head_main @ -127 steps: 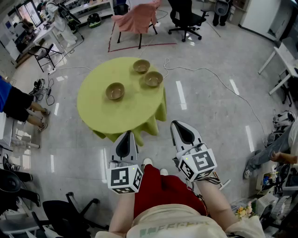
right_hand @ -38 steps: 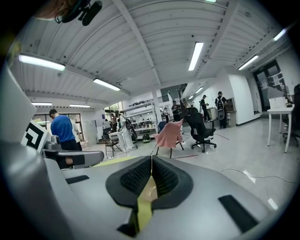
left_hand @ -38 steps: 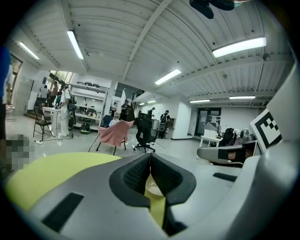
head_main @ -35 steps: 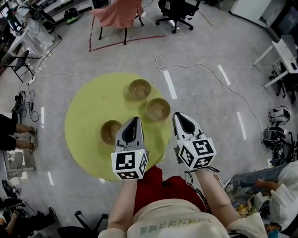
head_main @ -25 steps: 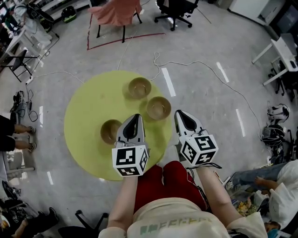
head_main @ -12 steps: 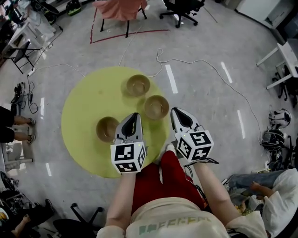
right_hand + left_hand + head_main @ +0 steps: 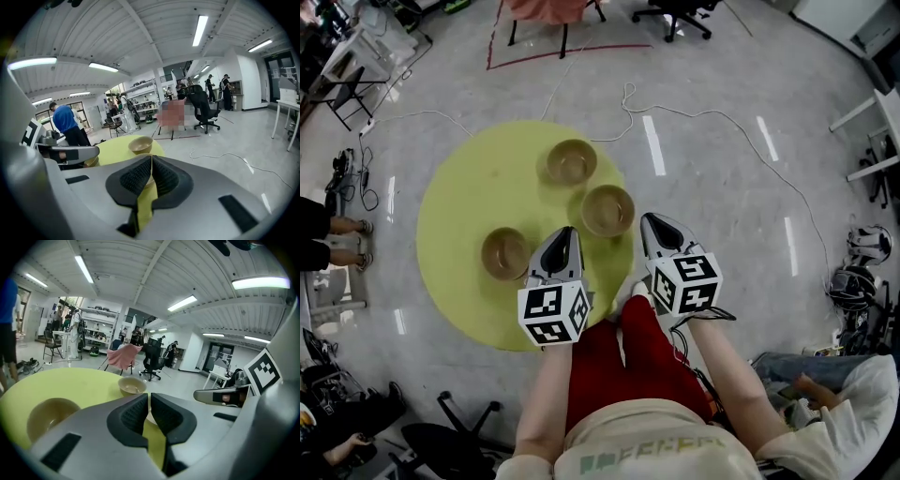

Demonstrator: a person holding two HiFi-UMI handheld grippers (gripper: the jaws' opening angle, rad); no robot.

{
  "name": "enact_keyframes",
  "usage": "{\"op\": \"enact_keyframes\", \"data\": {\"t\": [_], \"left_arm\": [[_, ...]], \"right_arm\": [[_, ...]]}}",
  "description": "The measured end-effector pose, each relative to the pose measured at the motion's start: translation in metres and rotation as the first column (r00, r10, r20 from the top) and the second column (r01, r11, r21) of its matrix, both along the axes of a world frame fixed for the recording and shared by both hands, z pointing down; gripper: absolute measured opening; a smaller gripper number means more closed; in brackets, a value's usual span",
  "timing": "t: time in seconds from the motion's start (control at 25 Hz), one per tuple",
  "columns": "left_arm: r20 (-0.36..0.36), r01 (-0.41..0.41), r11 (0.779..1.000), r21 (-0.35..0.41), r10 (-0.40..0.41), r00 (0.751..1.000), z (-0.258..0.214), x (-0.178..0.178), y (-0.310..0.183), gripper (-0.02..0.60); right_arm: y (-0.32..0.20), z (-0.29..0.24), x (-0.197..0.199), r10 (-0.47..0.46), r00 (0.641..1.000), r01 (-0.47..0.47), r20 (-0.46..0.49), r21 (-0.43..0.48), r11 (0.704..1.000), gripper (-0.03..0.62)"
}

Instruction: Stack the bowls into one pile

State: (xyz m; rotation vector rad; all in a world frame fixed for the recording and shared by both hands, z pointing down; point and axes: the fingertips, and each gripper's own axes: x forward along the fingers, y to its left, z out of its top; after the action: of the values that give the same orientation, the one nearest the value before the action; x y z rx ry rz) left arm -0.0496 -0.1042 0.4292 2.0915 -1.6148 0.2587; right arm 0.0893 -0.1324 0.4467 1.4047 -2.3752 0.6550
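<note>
Left gripper (image 7: 566, 234) and right gripper (image 7: 655, 223) nearer table (image 7: 464, 192), jaws together, empty, middle bowl (image 7: 607, 208) partly hidden behind them

The round desk (image 7: 469, 197) carries a yellow-green cloth. Three tan bowls rest on it, separate: far bowl (image 7: 571, 161), middle bowl (image 7: 607, 209), left bowl (image 7: 505, 253).

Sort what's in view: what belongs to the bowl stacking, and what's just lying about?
Job: far bowl, middle bowl, near-left bowl, apart on the yellow table; left gripper, right gripper, both shut, empty.
Lying about: floor cable, pink-draped chair, office chair.
</note>
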Motion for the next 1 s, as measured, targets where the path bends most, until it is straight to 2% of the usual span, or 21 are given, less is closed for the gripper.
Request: {"op": "enact_keyframes", "data": {"t": [0.16,0.4,0.64,1.0], "left_arm": [[-0.013,0.021,0.999,-0.037,-0.022,1.0,0.018,0.004,-0.009,0.025],[-0.018,0.057,0.995,-0.08,-0.059,0.998,0.036,0.007,-0.016,0.025],[-0.028,0.075,0.99,-0.118,-0.079,0.996,0.049,0.014,-0.028,0.026],[-0.053,0.078,0.986,-0.146,-0.086,0.995,0.06,0.021,-0.04,0.056]], "right_arm": [[-0.012,0.018,0.002,-0.038,0.999,0.038,-0.022,-0.032,0.999,0.037],[-0.021,0.036,0.0,-0.107,0.994,0.107,-0.002,-0.091,0.99,0.037],[-0.035,0.044,0.002,-0.16,0.986,0.154,-0.045,-0.119,0.981,0.035],[-0.048,0.055,0.003,-0.155,0.987,0.147,-0.041,-0.159,0.976,0.035]]}}
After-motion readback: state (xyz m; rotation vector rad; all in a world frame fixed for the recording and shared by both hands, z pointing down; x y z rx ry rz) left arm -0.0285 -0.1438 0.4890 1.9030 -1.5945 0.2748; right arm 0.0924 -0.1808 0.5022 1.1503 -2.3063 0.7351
